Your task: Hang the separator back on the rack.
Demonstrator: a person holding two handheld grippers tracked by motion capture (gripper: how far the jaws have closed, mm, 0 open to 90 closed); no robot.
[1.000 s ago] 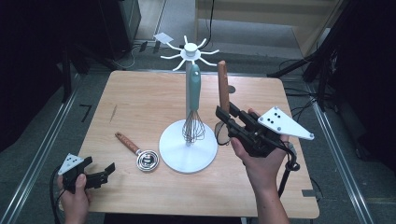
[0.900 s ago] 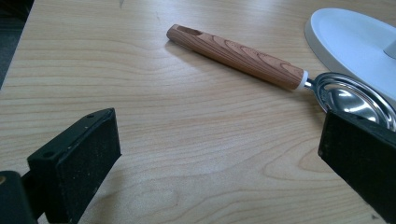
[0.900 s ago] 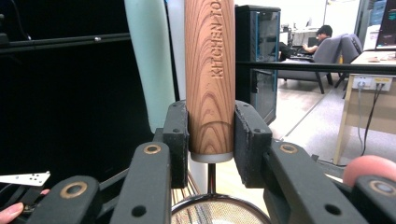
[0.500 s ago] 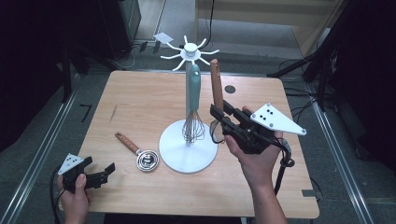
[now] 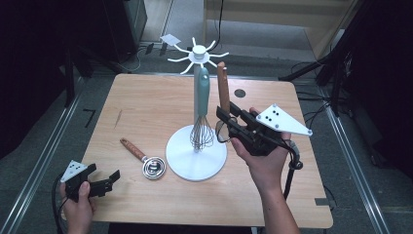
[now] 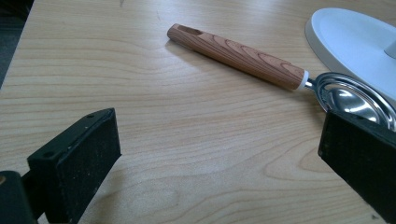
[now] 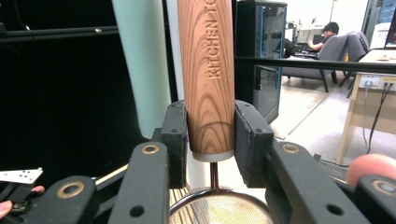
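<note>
My right gripper (image 5: pixel 225 116) is shut on a wood-handled strainer (image 5: pixel 223 87), held upright just right of the white hanging rack (image 5: pixel 196 155). In the right gripper view the pads (image 7: pixel 175 140) clamp the base of the handle (image 7: pixel 208 70), and the jaws have just been opening slightly with the handle still between them. The strainer's mesh (image 7: pixel 219 207) hangs below. A teal-handled whisk (image 5: pixel 202 97) hangs on the rack. My left gripper (image 5: pixel 104 183) rests open at the front left, with nothing between its jaws. A wood-handled measuring spoon (image 6: pixel 243 56) lies ahead of it.
The measuring spoon (image 5: pixel 146 161) lies just left of the rack's round base. The wooden table (image 5: pixel 146 102) has a small dark disc (image 5: pixel 239 92) at the back right. The rack's white arms (image 5: pixel 181 59) spread out at its top. Cables trail on the floor behind.
My right gripper has carried the strainer to the left, closer to the rack post, and the handle now stands nearer upright. The left gripper has stayed where it was.
</note>
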